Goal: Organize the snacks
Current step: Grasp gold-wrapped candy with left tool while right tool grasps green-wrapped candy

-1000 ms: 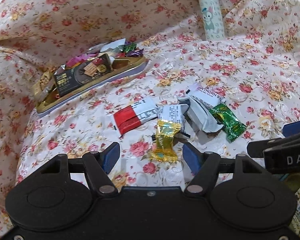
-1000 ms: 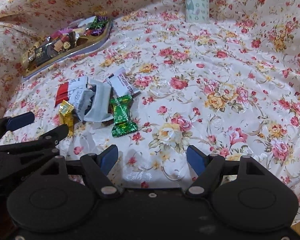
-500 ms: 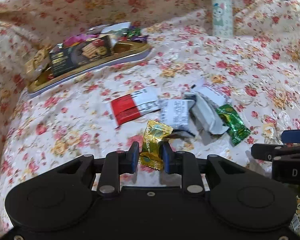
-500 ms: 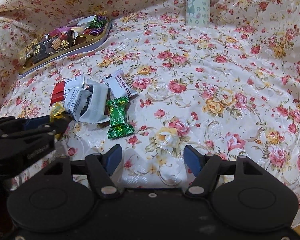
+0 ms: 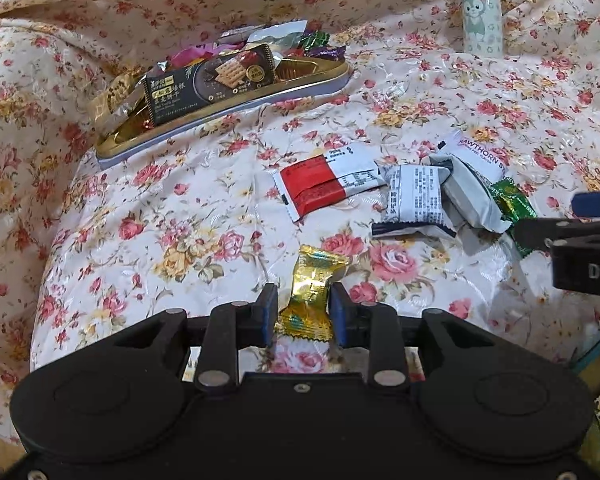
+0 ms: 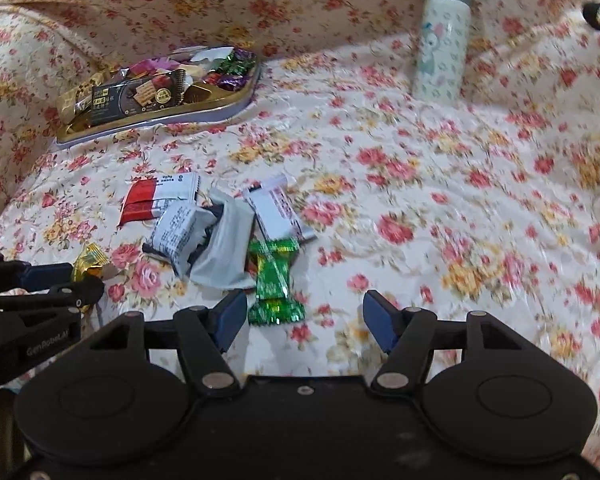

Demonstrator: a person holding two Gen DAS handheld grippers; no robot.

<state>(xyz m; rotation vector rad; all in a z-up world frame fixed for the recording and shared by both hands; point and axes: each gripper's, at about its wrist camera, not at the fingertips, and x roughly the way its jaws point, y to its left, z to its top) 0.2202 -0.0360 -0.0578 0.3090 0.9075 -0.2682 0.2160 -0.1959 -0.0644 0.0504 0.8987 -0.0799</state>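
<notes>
A second earlier our left gripper (image 5: 303, 312) had stood wide over the gold candy (image 5: 310, 296); then it clamped down on the wrapper, and in the last half second its jaws eased apart a little. At this moment the candy sat between the two blue pads, its middle twisted narrow, with slim gaps showing on either side, so we could not say for certain the pads were pressing it; we judged the hold light at best. The candy had come away from the loose pile and now lay nearer us on the flowered worktop (image 5: 440, 92) cloth, well apart from the red-and-white packet (image 5: 328, 182) and the grey packets (image 5: 414, 196). Our right gripper (image 6: 305, 322) had been closing slowly and had drifted toward the green candy (image 6: 275, 278), which now lay just beside its left pad, not yet between the jaws, which stood spread with nothing in them. The gold tray (image 5: 236, 100), already loaded with snacks, stayed at the far left. We took this to mean one candy was nearly secured for the tray, though the slackened grip might let it slip, and the green one was lined up next.
</notes>
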